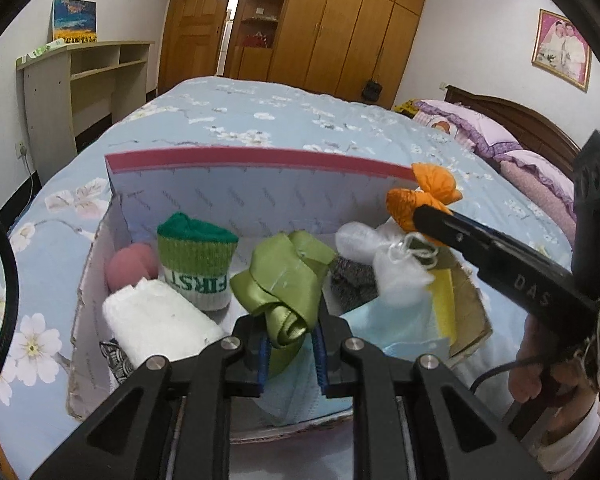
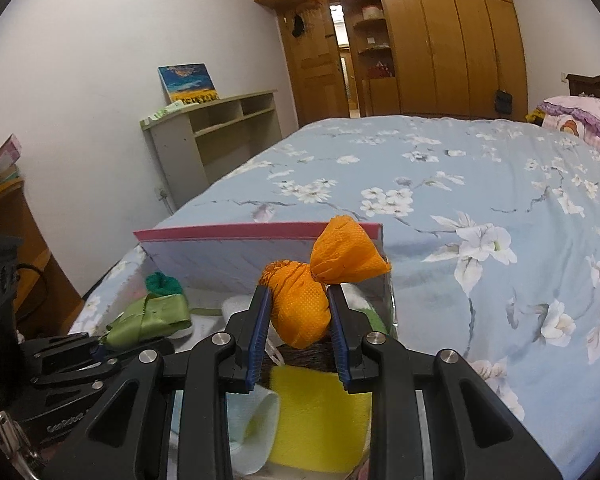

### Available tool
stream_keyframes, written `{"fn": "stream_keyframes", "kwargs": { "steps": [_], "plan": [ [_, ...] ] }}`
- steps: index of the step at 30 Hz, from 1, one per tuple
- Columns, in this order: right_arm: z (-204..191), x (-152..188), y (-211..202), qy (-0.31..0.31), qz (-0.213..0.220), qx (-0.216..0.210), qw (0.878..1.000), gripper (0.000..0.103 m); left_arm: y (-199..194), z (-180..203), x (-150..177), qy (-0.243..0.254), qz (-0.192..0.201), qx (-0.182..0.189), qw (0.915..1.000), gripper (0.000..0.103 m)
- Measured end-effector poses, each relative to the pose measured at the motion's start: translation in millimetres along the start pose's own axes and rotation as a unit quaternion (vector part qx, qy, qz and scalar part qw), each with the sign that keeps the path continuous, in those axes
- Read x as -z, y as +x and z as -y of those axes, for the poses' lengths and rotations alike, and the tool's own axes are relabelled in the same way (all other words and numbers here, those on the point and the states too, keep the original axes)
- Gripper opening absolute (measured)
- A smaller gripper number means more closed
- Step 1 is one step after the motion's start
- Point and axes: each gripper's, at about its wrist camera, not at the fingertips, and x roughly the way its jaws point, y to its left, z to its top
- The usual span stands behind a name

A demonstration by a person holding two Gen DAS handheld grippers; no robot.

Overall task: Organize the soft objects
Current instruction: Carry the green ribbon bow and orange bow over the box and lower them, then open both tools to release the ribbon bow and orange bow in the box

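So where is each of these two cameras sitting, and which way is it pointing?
Left wrist: rides the left hand-held gripper, looking along its fingers into the cardboard box on the bed; it holds a green ribbon; the person's hand shows at right.
Right wrist: rides the right hand-held gripper, facing the same box, clamping an orange cloth bundle.
Shared: box, ribbon, bundle, bed, wardrobe; each sees the other gripper.

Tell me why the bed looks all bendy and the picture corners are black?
Left wrist view: the fisheye lens curves the bed and the box wall, blackening the corners. Right wrist view: same bending, and the orange pouch looks sharp, not blurred.
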Motion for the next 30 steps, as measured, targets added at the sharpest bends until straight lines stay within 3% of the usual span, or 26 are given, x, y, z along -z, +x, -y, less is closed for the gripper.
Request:
{"fn": "stream_keyframes", "kwargs": {
  "steps": [7,12,20,30],
  "plan": [
    [4,4,13,-0.003,-0.012,0.007,1.000,0.030,12,-3,6,-0.007,-0.015,-0.006,0.9998,0.017],
    [6,8,19,-0.001,-0.019,0.007,1.000,0.030,16,-3,7,-0.008,-0.020,-0.013,0.9997,0.024],
    [6,12,21,0.002,-0.016,0.011,1.000,0.031,19,-2,7,-0.009,-0.030,-0.024,0.9992,0.045],
    [1,18,12,0.006,-0.004,0.006,1.000,0.044,3,-4,6,-0.017,-0.016,-0.032,0.9992,0.048]
  ]
}}
